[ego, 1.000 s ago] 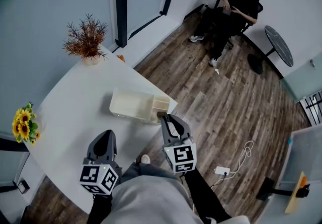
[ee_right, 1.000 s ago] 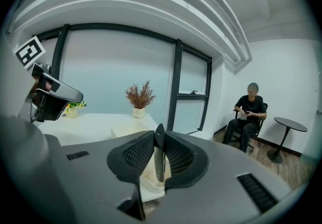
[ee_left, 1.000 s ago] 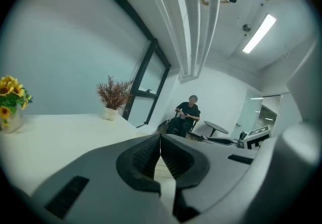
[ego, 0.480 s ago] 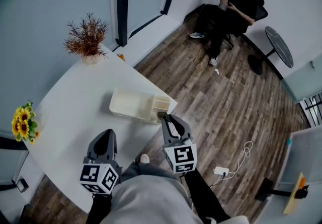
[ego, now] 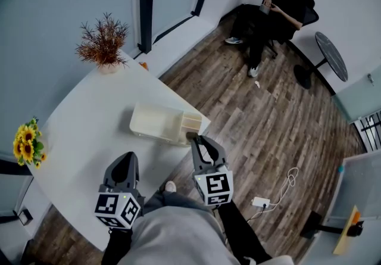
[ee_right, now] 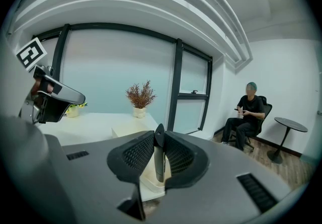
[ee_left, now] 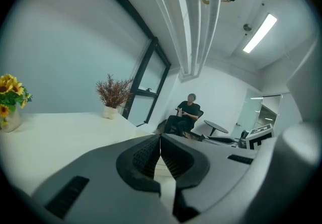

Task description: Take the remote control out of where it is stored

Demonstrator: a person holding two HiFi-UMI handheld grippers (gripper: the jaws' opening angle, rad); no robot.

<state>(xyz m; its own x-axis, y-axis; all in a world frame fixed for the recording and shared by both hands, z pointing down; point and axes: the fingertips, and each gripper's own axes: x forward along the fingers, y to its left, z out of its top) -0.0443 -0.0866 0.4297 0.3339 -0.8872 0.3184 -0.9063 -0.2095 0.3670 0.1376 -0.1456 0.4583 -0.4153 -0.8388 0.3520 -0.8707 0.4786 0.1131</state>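
A: Where is the remote control [ee_right: 159,160]?

B: Between the jaws of the right hand-held gripper [ee_right: 159,140]. It is a slim dark bar standing upright, and the ribbed pads [ee_right: 139,154] press on it from both sides, so the jaws stand narrow and are closed on it.

A: And where is that over the tabletop [ego: 83,133]?

B: At the near right end of the pale storage box [ego: 156,124], by its small compartments. In the head view the right hand-held gripper's [ego: 199,140] tips touch that end, close to the tabletop's right edge. I cannot tell whether the remote's lower end sits inside a compartment or has cleared it.

A: The other one?

B: The left hand-held gripper [ee_left: 160,142] has its jaws pressed together with nothing between them. In the head view it [ego: 126,160] hangs over the near part of the tabletop, left of the right one and well apart from the box.

A: Anything else?

B: A pot of dried twigs [ego: 102,49] stands at the far corner and sunflowers [ego: 27,146] at the left edge. A person [ego: 274,11] sits on a chair across the wooden floor [ego: 262,115].
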